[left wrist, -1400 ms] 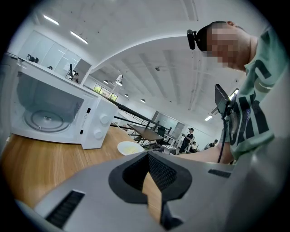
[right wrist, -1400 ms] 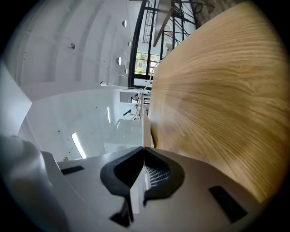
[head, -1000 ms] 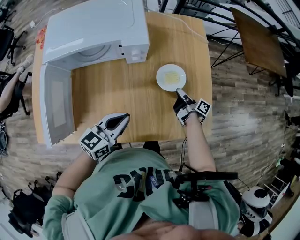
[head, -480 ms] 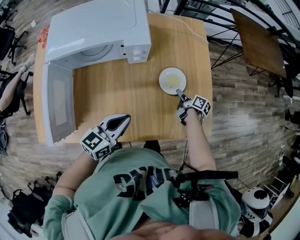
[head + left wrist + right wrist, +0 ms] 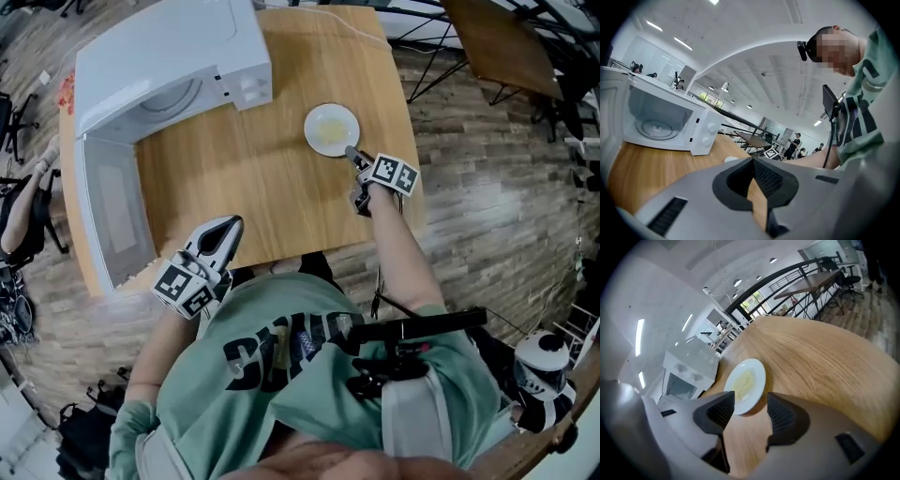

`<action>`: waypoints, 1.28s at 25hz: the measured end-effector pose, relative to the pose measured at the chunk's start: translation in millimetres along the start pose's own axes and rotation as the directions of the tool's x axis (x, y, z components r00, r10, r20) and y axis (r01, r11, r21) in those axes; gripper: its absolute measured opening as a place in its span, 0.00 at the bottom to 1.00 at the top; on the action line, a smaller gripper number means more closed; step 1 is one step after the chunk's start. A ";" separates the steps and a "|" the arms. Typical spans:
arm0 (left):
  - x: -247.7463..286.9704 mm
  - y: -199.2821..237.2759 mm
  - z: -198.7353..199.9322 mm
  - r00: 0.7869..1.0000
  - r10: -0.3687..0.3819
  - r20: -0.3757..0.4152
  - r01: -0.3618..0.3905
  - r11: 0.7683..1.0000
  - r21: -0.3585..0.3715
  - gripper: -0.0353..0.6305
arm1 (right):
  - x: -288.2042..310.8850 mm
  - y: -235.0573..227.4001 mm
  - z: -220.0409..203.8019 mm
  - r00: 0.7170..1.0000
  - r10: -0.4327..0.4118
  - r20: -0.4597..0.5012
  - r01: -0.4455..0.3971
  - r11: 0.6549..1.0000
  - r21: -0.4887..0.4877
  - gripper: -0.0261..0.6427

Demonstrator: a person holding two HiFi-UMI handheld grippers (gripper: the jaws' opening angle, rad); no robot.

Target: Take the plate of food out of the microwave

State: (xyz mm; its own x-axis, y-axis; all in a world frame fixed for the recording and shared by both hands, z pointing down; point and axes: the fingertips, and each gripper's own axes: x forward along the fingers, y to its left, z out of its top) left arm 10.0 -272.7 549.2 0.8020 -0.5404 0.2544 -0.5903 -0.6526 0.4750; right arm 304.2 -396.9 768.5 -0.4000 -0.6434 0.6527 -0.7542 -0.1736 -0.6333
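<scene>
- Plate (image 5: 332,129): sitting flat on table (image 5: 272,197), outside microwave (image 5: 159,56) and well apart from it, off to its right near the far edge. Level, so nothing is sliding.
- Food (image 5: 743,383): pale yellow heap lying mid-plate, away from the rim, leaving the rim free for a pinch.
- Microwave: standing at the table's far-left corner with door (image 5: 111,220) hanging wide open toward the person. The cavity is showing only the glass turntable (image 5: 655,126), w/ nothing on it.
- R gripper (image 5: 746,409): jaws standing apart, clamping nothing. The plate's near rim is showing in the gap just past the tips; can't tell if it is touching. Arm reaching out over the table's right side, tool pointing at the plate edge-on, the angle a rim grip would need.
- L gripper (image 5: 752,161): jaws resting together, nothing between them. Hovering low at the near table edge, pointing across the wood toward the microwave. Prob. parked there to keep clear, since the plate is a one-tool job.
- Status (my read): task looking as good as done, w/ plate out and set down. Open jaws beside a resting plate are fitting a let-go, not a carry.
- Left over: door standing open; shutting it isn't in the task as given.
</scene>
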 end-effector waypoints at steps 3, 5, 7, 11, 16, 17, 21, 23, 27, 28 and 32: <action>-12.0 -1.3 5.3 1.000 0.016 0.027 -0.016 1.000 0.008 0.05 | -11.3 12.8 4.5 0.999 0.025 0.027 -0.025 1.000 -0.011 0.34; -21.9 -3.7 11.7 0.999 0.024 0.049 -0.025 1.000 0.016 0.05 | -23.1 26.6 7.4 0.998 0.045 0.048 -0.044 0.999 -0.033 0.34; -33.8 -6.7 18.1 0.997 0.033 0.071 -0.034 0.999 0.021 0.05 | -35.7 41.8 7.8 0.996 0.067 0.063 -0.064 0.996 -0.057 0.34; -60.0 -12.6 32.7 0.993 0.041 0.107 -0.046 0.998 0.043 0.05 | -56.7 79.2 3.1 0.989 0.129 0.072 -0.122 0.988 -0.095 0.34; -91.6 -20.3 55.8 0.986 0.046 0.161 -0.061 0.994 0.091 0.05 | -76.2 138.3 -1.7 0.966 0.249 0.068 -0.239 0.962 -0.132 0.34; -99.1 -21.8 61.5 0.984 0.045 0.175 -0.064 0.993 0.101 0.05 | -80.7 151.0 -0.5 0.959 0.273 0.072 -0.262 0.955 -0.140 0.34; -135.4 -25.0 85.7 0.971 0.047 0.234 -0.080 0.988 0.132 0.05 | -102.3 204.7 6.7 0.924 0.372 0.092 -0.352 0.918 -0.183 0.34; -153.5 -24.5 99.5 0.961 0.049 0.272 -0.092 0.985 0.145 0.05 | -113.4 233.4 12.2 0.897 0.430 0.101 -0.404 0.892 -0.204 0.34; -188.7 -27.1 116.9 0.939 0.049 0.340 -0.117 0.976 0.184 0.05 | -137.7 287.9 11.5 0.832 0.548 0.083 -0.515 0.819 -0.252 0.33; -197.4 -28.2 117.4 0.936 0.047 0.349 -0.121 0.974 0.194 0.05 | -145.4 297.3 6.5 0.817 0.571 0.076 -0.536 0.802 -0.263 0.33; -232.8 -22.4 121.5 0.931 0.027 0.364 -0.112 0.970 0.215 0.05 | -176.3 326.6 -17.4 0.774 0.628 0.087 -0.582 0.758 -0.294 0.25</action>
State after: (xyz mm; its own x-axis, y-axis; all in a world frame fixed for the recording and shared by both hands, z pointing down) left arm -174.5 -196.8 377.0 0.6977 -0.7141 -0.0569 -0.6822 -0.6865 0.2516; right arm 119.3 -327.3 453.8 -0.7377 -0.6714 0.0714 -0.4922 0.4623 -0.7376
